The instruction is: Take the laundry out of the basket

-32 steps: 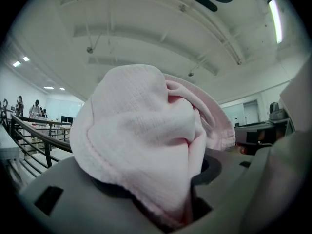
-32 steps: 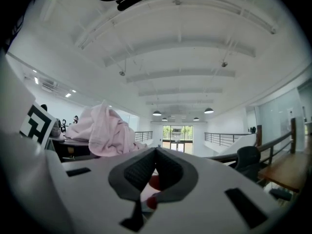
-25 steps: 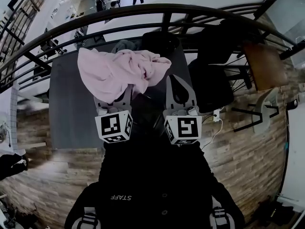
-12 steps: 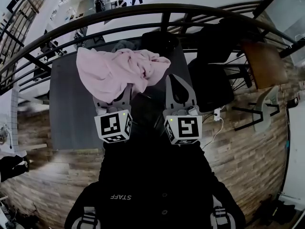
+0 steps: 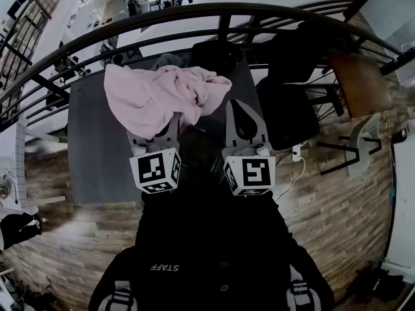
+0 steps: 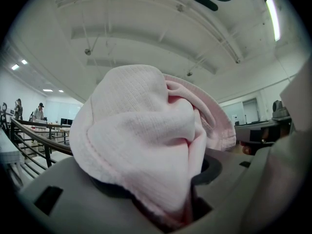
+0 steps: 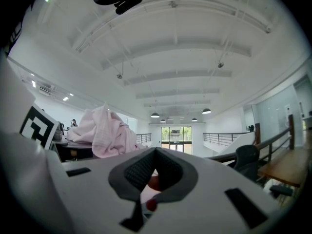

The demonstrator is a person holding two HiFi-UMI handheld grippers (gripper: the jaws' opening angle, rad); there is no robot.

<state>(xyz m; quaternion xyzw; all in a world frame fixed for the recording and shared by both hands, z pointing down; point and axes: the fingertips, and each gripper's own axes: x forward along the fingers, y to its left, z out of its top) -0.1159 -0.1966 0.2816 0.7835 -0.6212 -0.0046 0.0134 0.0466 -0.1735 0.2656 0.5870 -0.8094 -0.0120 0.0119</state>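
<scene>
A pink towel-like cloth (image 5: 159,96) hangs bunched over the tips of my left gripper (image 5: 163,127), which is shut on it above the grey table (image 5: 97,148). In the left gripper view the pink cloth (image 6: 146,145) fills the middle and drapes over the left gripper (image 6: 170,204), hiding the jaw tips. My right gripper (image 5: 245,116) is held up beside it, shut, with nothing between its fingers. From the right gripper view, the right gripper (image 7: 153,155) has its tips together and the pink cloth (image 7: 105,130) is to its left. A dark round basket (image 5: 217,56) stands at the table's far edge.
A black railing (image 5: 194,18) curves across behind the table, with a lower floor beyond it. A black office chair (image 5: 288,112) stands right of the table and a brown wooden chair (image 5: 360,86) farther right. A grey garment (image 5: 167,61) lies by the basket.
</scene>
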